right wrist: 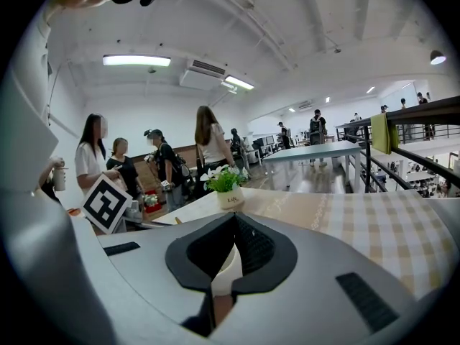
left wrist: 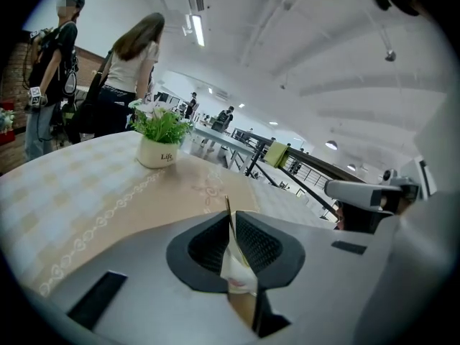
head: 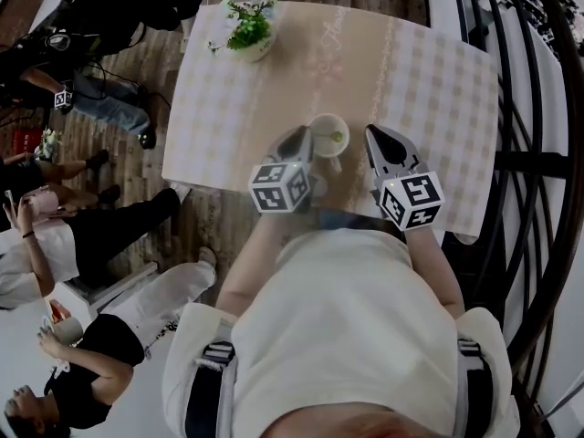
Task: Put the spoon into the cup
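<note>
Gold spoon pinched edge-on in left gripper
White cup stands on the checked table between the 2 grippers, left tip at its rim; right gripper clenched, something white glimpsed between its pads.

Tablecloth: beige-white check; plain tan centre band with white scroll pattern.
Cup: white.
Spoon: gold-toned.
Plant: green; pot white.
Left gripper, right gripper: grey; pads black; marker cubes black-white.
Floor: brown wood.
</note>
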Available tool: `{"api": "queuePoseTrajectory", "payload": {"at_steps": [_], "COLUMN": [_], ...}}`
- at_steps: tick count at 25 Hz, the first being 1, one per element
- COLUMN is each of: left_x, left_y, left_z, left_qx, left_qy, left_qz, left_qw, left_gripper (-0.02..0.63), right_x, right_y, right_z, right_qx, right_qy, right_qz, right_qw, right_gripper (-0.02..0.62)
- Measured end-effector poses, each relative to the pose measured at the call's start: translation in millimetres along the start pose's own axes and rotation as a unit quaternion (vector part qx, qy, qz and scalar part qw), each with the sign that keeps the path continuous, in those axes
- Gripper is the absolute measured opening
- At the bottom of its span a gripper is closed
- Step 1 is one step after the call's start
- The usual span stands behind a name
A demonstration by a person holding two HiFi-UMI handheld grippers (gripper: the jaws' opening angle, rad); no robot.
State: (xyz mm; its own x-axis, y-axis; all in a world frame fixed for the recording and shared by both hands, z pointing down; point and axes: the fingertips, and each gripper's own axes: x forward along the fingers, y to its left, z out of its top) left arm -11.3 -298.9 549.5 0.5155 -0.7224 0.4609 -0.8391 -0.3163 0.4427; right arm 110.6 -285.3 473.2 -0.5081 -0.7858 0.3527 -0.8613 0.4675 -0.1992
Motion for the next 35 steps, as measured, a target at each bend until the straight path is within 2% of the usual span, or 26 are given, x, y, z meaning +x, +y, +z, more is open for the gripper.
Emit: {"api": "queuePoseTrajectory", "payload": {"at_steps": [3,4,6,14,24,30,35], "left_x": [-0.8,-1.5,-3.2,-18.3,-75.7,-119.4,-158.1], "left_y": [0.7,1.0,1.8,8.6,2.3,-2.0,-7.3], "left_z": [-1.6,-2.5,-4.7,-6.3,-4.4,-11.6,-21.1], "left_qx": [-0.003,-0.005,-0.009,-0.014,-0.019,-0.022,-0.024], "left_qy": [0.000,0.000,0.000,-0.015,-0.045,-0.066,-0.080], "left_qz": [0.004,0.003,-0.001,0.006,-0.001,-0.003,-0.005], "left_qw": [1.0000,1.0000,1.0000,0.9998,0.9988,0.9976,0.9965], "left_gripper": [0.008,0.024,0.098,0.132,0.130,0.101,0.047], "right_x": [0.9,1.3,2.2,-4.1,-36.9,-60.7,-82.1], "right_y": [2.5,4.0,7.8,25.2,60.0,92.2,120.3], "right_z": [-2.4,-2.9,-3.5,-11.4,-22.1,-33.1,-45.0], "right_qx": [-0.001,-0.001,-0.002,-0.006,-0.007,-0.011,-0.014], "right_qy": [0.005,0.006,0.007,0.005,-0.004,-0.008,-0.010], "right_qz": [0.005,0.007,0.011,0.021,0.010,0.006,0.007], "right_qw": [1.000,1.000,1.000,1.000,1.000,1.000,1.000], "right_gripper": [0.000,0.000,0.000,0.000,0.000,0.000,0.000]}}
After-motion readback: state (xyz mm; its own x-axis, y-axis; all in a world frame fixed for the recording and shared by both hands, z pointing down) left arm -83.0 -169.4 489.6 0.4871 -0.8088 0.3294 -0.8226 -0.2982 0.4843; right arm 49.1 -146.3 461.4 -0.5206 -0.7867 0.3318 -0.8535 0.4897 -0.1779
